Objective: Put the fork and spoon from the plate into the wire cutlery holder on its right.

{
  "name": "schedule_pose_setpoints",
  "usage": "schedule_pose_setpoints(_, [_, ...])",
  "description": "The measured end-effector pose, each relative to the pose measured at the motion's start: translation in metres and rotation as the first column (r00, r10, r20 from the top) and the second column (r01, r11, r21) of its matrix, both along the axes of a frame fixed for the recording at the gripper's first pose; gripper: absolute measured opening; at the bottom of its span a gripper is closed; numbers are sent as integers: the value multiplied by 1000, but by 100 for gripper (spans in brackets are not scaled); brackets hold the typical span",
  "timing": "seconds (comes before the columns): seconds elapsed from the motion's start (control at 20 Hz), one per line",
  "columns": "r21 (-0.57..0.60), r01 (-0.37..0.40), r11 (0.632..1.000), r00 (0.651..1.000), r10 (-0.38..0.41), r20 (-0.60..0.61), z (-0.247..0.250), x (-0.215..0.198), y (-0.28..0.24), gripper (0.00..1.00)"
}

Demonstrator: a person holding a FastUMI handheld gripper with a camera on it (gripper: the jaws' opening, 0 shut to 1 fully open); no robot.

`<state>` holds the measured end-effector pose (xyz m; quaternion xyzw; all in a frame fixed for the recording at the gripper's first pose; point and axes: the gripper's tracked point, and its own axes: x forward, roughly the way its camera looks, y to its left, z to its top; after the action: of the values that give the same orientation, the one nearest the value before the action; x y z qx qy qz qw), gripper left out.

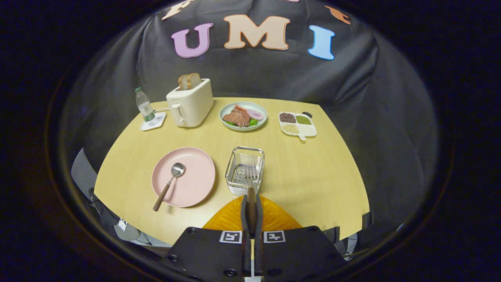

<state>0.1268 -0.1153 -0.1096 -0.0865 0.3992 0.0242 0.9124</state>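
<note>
Gripper (251,203) fingers are pressed together on the brown handle of the fork (251,187), pinching it from both sides so the handle runs along between them and the tines point forward and away. Those tines hang over the near part of the wire cutlery holder (245,170), which sits just ahead of the fingertips on the wooden table (313,176). From this angle I cannot tell whether the tines are already inside the basket or merely above its rim.

Ahead and to the left of the fingers lies the pink plate (184,182), just beside the holder. The spoon (169,185) rests on it, bowl toward the middle of the plate and handle running back over the near rim toward the gripper's side. No fork is left on the plate.

Judging by this, the task is about a quarter to a half done: the fork has been lifted off the plate and brought to the holder, but it is not yet released. What remains is to lower and let go of the fork, then fetch the spoon and drop it in the same basket.

Far beyond the fingers stand a toaster (190,105), a water bottle (144,105), a plate of food (243,116) and a divided dish (297,124), all well apart from the work.
</note>
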Motion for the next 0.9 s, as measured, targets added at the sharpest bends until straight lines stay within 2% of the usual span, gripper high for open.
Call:
schedule_pose_setpoints(0.15, [22, 6, 1000, 997, -4, -82, -8, 5, 1, 6])
schedule_pose_setpoints(0.35, [67, 66, 996, 987, -55, -153, -18, 20, 2, 7])
schedule_pose_setpoints(0.45, [79, 85, 993, 984, -71, -165, -22, 26, 6, 8])
schedule_pose_setpoints(0.7, [53, 70, 996, 985, -61, -162, -29, 30, 11, 10])
schedule_pose_setpoints(0.9, [77, 82, 994, 987, -70, -142, -29, 30, 18, 16])
